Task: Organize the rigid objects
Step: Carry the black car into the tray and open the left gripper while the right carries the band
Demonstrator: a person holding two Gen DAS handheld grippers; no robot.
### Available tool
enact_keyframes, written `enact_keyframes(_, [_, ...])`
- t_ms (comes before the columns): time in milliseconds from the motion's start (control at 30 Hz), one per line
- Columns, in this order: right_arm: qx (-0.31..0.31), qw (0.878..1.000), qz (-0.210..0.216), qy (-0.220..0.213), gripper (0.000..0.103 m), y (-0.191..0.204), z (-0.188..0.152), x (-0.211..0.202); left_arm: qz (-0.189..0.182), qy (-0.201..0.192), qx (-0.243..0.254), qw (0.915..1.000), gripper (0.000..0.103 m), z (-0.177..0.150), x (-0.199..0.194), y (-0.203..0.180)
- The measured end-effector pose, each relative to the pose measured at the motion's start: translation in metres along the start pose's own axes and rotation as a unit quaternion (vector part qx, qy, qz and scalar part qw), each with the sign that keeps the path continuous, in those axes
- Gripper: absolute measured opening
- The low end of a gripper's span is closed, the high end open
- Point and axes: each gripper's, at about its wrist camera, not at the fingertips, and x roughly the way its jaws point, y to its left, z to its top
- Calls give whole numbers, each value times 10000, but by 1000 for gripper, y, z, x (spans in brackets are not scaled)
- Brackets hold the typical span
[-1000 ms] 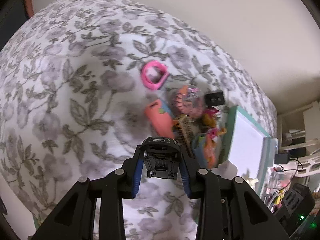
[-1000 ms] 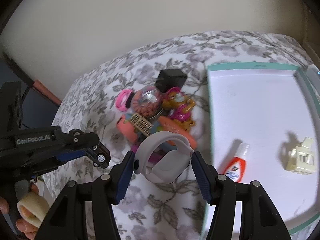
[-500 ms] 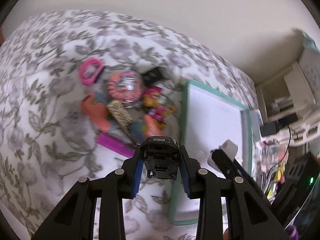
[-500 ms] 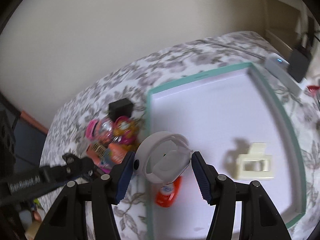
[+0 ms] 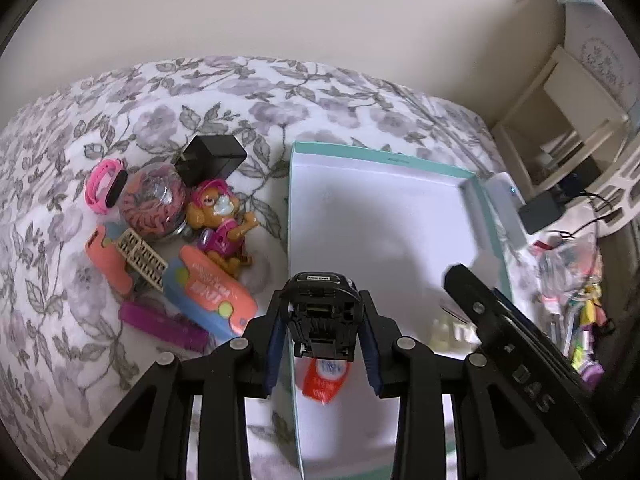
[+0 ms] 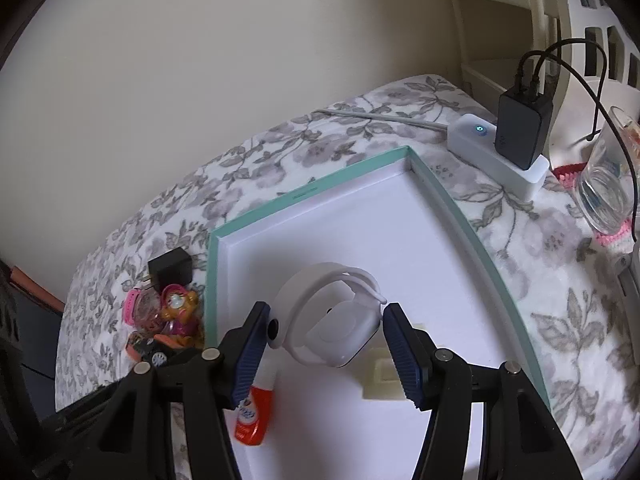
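Two grippers, both loaded: left gripper [image 5: 320, 334] jaws clamp a black toy car [image 5: 322, 314]; right gripper [image 6: 328, 338] jaws, half open, clamp a white watch [image 6: 334, 324]. Beyond both jaws lies the tray [image 6: 308, 190].

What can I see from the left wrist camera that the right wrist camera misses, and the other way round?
Only the left wrist view shows the left gripper shut on a black toy car, plus the purple bar and the orange-and-blue case in the pile.

Only the right wrist view shows the right gripper shut on the white watch, the power strip and the glass.

Both show the teal-rimmed tray, the orange-and-white tube, the black adapter and the dog figure.
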Motion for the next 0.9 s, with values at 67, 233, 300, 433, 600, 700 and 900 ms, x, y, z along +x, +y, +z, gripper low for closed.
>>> enact_keyframes(67, [5,10000,-72,-12,61,-4,2,3,88,13,7,10000,36,4,7,0])
enact_keyframes(233, [0,9995,-298,-69,61,-14,5,9,48,-66,-88,9999,36,14,16,-2])
enact_keyframes(300, [69,9992,-383,-80,61,-19,5,11,79,-130,-11,9999,36,17,19,-6])
enact_keyframes(433, [131,9984,-529,-125,61,-26,5,12,43,-139,96,9998,36,17,24,-12])
enact_keyframes(600, [77,9980,-604,-145,61,-26,4,12,24,-112,182,9998,36,16,25,-15])
enact_keyframes(700, [-55,9977,-662,-167,61,-23,4,12,-62,-95,164,9998,36,16,24,-16])
enact_keyframes(900, [-95,9975,-686,-142,61,-23,3,13,-63,-18,133,9999,36,16,25,-14])
